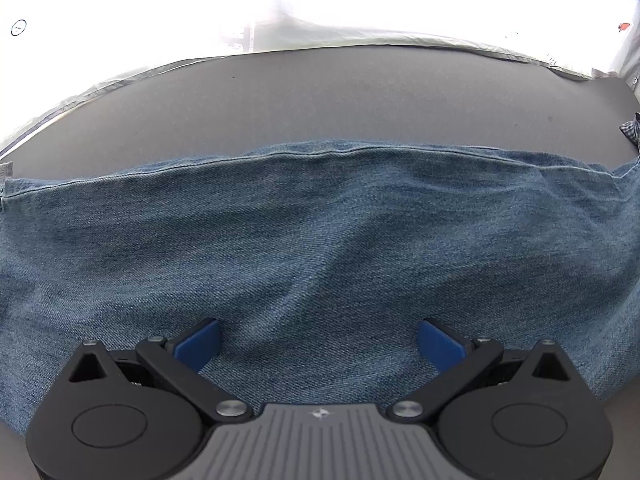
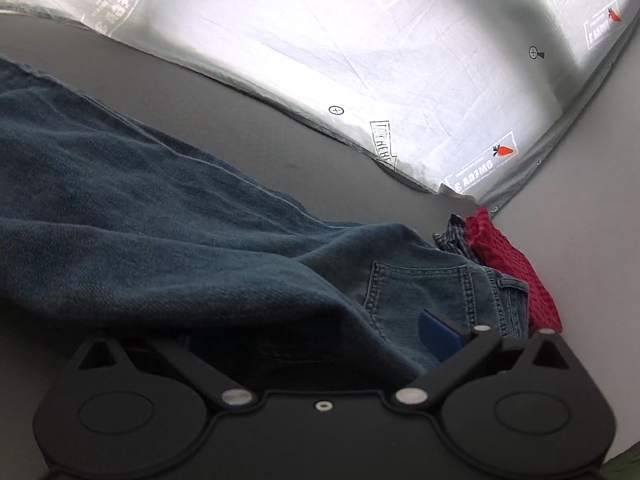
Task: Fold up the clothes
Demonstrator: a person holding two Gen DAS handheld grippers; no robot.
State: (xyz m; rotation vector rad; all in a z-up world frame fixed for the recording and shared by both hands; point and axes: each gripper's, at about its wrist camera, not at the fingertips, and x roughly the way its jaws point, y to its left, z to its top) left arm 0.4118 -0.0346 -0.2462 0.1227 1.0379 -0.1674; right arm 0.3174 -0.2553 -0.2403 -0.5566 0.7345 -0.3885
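Note:
A pair of blue jeans (image 1: pixel 320 232) lies spread flat on a grey table (image 1: pixel 320 100). My left gripper (image 1: pixel 318 340) is open, its blue pads (image 1: pixel 198 342) wide apart just above the denim, holding nothing. In the right wrist view the jeans (image 2: pixel 140 208) run from the left to the back pocket (image 2: pixel 420 296) near the waistband. My right gripper (image 2: pixel 316 340) is open at the waist end; a fold of denim drapes over its left finger, and only the right blue pad (image 2: pixel 438 334) shows.
A red checked cloth (image 2: pixel 508 264) and a dark plaid garment (image 2: pixel 454 236) lie bunched past the jeans' waistband at the right; the plaid also shows in the left wrist view (image 1: pixel 632 130). A white printed plastic sheet (image 2: pixel 360 48) hangs along the table's far edge.

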